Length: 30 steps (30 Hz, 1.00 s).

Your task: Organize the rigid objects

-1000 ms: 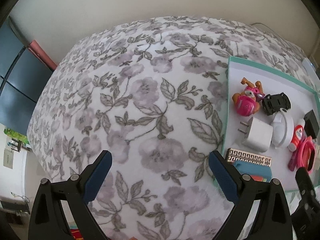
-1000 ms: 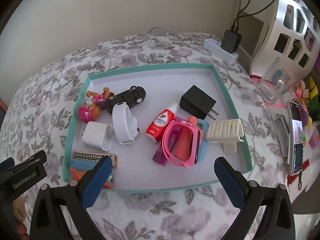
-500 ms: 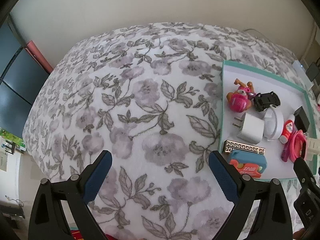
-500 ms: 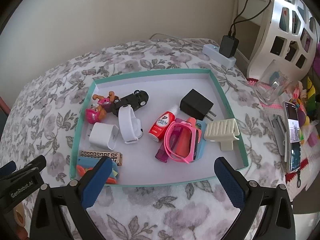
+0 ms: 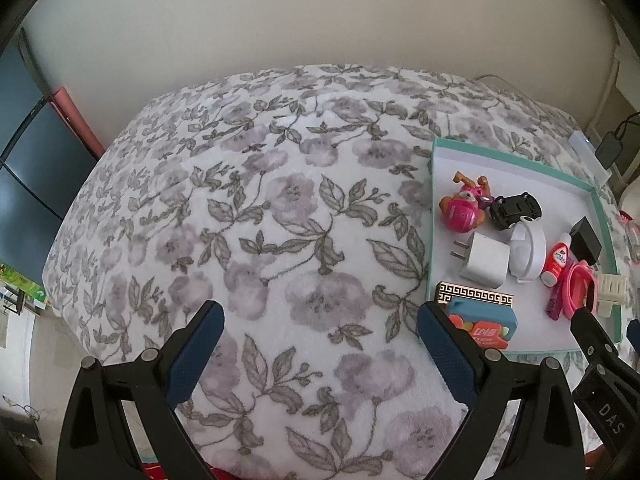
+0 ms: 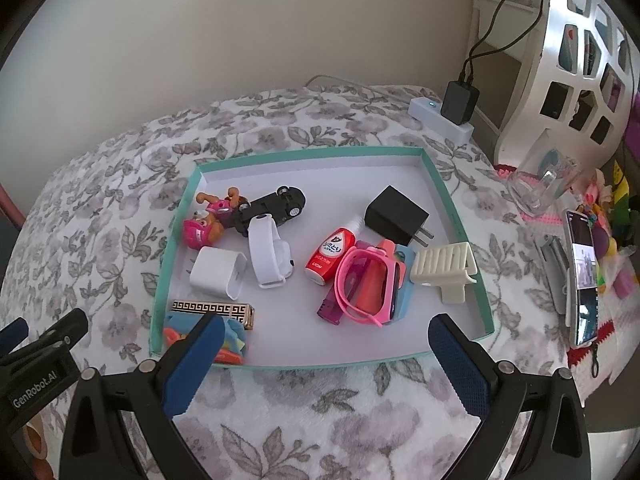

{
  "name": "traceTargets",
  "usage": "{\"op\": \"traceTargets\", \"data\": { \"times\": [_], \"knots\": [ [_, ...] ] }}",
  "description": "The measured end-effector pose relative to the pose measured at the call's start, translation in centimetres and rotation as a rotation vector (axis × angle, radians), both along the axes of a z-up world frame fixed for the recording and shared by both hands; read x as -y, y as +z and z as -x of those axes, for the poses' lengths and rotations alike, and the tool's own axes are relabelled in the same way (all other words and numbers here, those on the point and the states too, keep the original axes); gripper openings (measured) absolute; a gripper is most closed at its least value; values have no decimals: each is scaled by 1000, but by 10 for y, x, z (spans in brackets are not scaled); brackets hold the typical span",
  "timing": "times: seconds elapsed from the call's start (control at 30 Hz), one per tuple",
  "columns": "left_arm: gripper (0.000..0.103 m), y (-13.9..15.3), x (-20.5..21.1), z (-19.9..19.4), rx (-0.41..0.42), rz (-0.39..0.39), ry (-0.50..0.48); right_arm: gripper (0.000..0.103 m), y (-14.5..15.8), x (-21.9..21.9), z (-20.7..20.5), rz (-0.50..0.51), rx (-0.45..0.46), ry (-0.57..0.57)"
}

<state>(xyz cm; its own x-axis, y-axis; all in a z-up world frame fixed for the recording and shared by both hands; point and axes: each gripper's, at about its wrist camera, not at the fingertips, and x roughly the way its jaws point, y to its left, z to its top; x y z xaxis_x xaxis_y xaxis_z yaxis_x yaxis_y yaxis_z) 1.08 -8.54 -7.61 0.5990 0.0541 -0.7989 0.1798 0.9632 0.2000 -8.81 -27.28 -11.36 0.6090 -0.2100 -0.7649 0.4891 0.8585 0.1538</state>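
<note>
Jaws of my left gripper (image 5: 318, 344) and right gripper (image 6: 330, 356) are wide and hold nothing. Right one hovers near the tray (image 6: 452, 204), where the pink watch (image 6: 370, 286) lies.

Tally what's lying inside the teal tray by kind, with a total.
Chargers: 2, white, black
Toys: 2, figure, car
Watches/bands: 2, white, pink
Red bottle: 1
Cream clip: 1
Gold-patterned bar: 1
Blue-orange item: 1
Total: 10

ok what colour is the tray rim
Teal, on a white tray; clearest in the right wrist view.
</note>
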Motion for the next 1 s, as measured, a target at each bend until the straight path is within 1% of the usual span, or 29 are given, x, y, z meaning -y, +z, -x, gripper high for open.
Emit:
{"op": "traceTargets", "data": {
  "times": [0.23,0.4,1.0],
  "knots": [
    [97,5,-4,3,12,14,6,103,5,-2,4,7,16,-3],
    [97,8,-4,6,29,8,0,103,6,-4,5,14,21,1],
    [97,6,-3,5,21,-2,-1,103,5,-4,4,7,19,3]
  ]
}}
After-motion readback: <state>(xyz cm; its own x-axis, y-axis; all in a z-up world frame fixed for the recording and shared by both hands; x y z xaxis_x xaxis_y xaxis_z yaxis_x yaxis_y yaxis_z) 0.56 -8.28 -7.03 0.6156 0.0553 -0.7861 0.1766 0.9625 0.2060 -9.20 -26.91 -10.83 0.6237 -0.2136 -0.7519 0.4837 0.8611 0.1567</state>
